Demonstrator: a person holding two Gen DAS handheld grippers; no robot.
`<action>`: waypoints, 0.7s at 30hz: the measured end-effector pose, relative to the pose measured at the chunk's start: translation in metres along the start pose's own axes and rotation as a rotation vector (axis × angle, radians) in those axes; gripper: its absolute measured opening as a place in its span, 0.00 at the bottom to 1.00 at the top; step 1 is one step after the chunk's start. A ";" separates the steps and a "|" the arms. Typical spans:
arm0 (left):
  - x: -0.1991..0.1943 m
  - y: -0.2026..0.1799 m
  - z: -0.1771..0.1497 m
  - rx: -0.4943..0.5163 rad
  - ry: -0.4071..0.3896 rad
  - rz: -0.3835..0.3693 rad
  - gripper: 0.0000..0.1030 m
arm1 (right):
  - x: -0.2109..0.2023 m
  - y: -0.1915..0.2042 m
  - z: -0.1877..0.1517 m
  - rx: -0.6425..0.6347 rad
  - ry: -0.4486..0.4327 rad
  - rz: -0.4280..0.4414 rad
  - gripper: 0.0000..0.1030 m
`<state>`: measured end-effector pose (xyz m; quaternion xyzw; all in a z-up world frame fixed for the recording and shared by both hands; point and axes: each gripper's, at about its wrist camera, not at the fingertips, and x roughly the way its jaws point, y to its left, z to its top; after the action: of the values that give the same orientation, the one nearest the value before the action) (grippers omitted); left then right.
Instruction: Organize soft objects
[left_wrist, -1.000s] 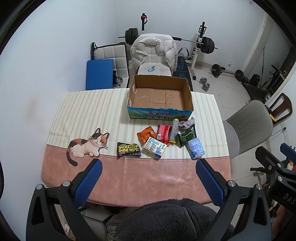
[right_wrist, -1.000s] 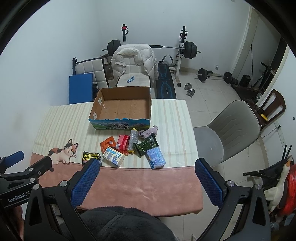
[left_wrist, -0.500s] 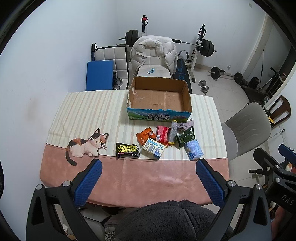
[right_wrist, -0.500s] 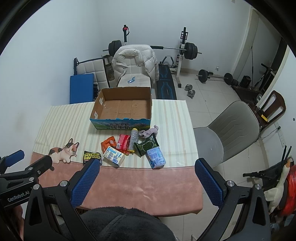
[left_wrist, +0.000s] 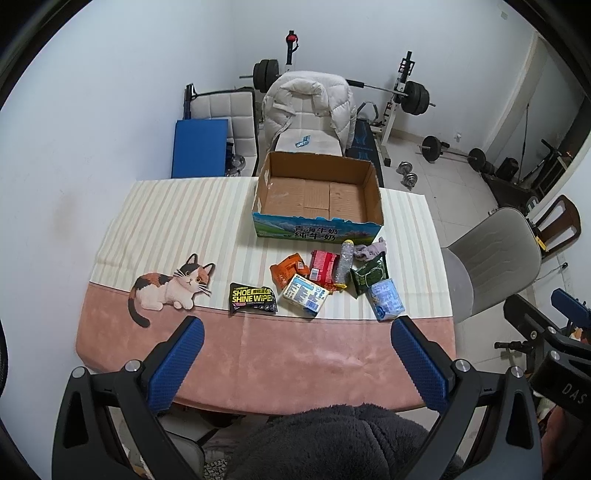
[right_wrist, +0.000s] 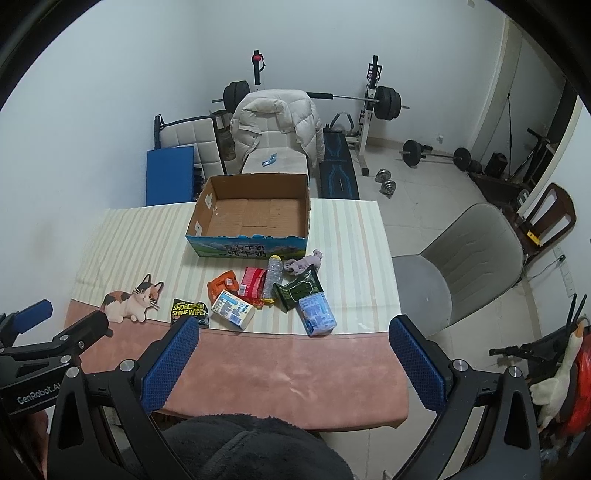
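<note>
Both grippers have drifted back, fingers (left_wrist: 184, 354) spread, packets (left_wrist: 325, 280) clustered before the cardboard box (left_wrist: 317, 225).

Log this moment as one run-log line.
left gripper: open, empty | right gripper: open, empty | cardboard box: empty | soft packs: on table, untouched

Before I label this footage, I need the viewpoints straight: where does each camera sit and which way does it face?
Left wrist: on the left hand-held gripper, high above the table's near edge, facing the cardboard box; its blue fingers and a dark fleece sleeve show.
Right wrist: on the right hand-held gripper, further right, facing likewise; its own fingers, plus the left hand-held gripper at left.
Shared: box, shoe shine wipes and packets.
</note>
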<state>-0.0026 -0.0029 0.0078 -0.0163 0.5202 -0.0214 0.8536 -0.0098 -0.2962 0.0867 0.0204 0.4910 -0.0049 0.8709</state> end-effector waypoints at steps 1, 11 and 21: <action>0.007 0.002 0.002 -0.012 0.004 -0.001 1.00 | 0.007 -0.003 0.001 0.000 0.003 -0.003 1.00; 0.199 0.037 0.022 -0.332 0.376 -0.121 0.97 | 0.194 -0.040 0.016 -0.085 0.207 -0.026 1.00; 0.398 0.038 -0.001 -0.710 0.713 -0.236 0.92 | 0.401 -0.065 -0.018 -0.145 0.496 -0.028 1.00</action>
<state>0.1789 0.0135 -0.3475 -0.3553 0.7486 0.0561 0.5570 0.1804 -0.3557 -0.2677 -0.0482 0.6888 0.0235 0.7230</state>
